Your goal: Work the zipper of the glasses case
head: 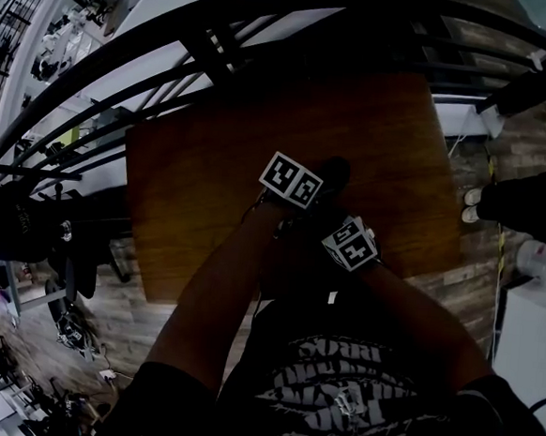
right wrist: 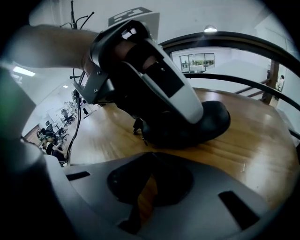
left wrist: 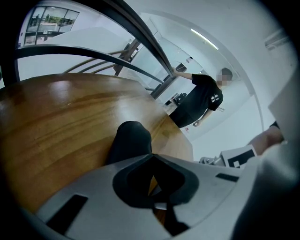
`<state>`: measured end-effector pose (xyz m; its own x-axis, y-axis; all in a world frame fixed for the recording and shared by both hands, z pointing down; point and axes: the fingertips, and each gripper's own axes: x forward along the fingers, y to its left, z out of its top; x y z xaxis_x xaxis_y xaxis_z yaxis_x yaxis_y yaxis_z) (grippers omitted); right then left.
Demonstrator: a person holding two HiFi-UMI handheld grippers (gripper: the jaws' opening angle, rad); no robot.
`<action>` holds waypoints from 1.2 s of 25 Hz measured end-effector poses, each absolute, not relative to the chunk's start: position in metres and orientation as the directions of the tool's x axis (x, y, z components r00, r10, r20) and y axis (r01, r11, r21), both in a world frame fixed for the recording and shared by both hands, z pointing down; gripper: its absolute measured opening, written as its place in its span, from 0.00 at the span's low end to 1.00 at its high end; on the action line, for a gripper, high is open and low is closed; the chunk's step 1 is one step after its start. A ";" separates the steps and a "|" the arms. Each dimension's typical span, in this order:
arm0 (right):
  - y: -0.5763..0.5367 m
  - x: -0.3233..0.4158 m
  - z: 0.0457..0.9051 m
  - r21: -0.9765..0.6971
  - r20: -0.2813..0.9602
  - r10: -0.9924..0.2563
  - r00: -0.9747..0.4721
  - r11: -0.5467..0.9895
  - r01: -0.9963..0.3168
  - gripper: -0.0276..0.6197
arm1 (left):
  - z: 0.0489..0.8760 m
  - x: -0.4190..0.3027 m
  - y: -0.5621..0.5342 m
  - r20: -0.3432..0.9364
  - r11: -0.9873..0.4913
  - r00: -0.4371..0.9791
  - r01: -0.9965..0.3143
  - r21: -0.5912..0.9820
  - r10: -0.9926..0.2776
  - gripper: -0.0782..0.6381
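Observation:
The black glasses case point(head: 336, 170) lies on the wooden table point(head: 200, 188). In the right gripper view the glasses case point(right wrist: 208, 123) lies across the table, with a small dark zipper pull point(right wrist: 137, 125) hanging at its left end. My left gripper point(right wrist: 194, 112) comes down onto the top of the case, its tips touching it. In its own view the left gripper point(left wrist: 151, 157) is shut, and the glasses case point(left wrist: 129, 140) runs away from its tips. My right gripper point(right wrist: 150, 164) is shut on nothing, a short way in front of the case.
A curved black railing point(head: 174, 35) runs round the far side of the table. A person in a black shirt point(left wrist: 199, 98) stands beyond the table's far edge. Someone's shoes point(head: 472, 204) show on the floor at the right.

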<state>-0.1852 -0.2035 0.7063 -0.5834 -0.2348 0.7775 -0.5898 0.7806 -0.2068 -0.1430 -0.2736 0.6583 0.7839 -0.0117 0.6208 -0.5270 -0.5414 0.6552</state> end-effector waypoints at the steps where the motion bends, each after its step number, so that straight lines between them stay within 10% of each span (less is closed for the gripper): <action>1: -0.201 -0.189 0.705 -0.210 0.777 -0.230 -0.587 0.784 -0.585 0.04 | 0.658 -0.143 -0.273 0.621 -0.538 0.784 -0.528 0.657 -0.010 0.11; 12: -0.201 -0.216 0.709 -0.300 0.770 -0.266 -0.581 0.652 -0.696 0.18 | 0.657 -0.142 -0.272 0.613 -0.531 0.790 -0.520 0.669 -0.002 0.11; 20: -0.214 -0.210 0.713 -0.318 0.786 -0.390 -0.480 0.411 -0.854 0.12 | 0.657 -0.141 -0.276 0.604 -0.524 0.797 -0.511 0.681 0.007 0.11; 30: -0.212 -0.209 0.711 -0.230 0.778 -0.392 -0.492 0.550 -0.803 0.04 | 0.661 -0.143 -0.274 0.617 -0.546 0.787 -0.514 0.661 0.006 0.11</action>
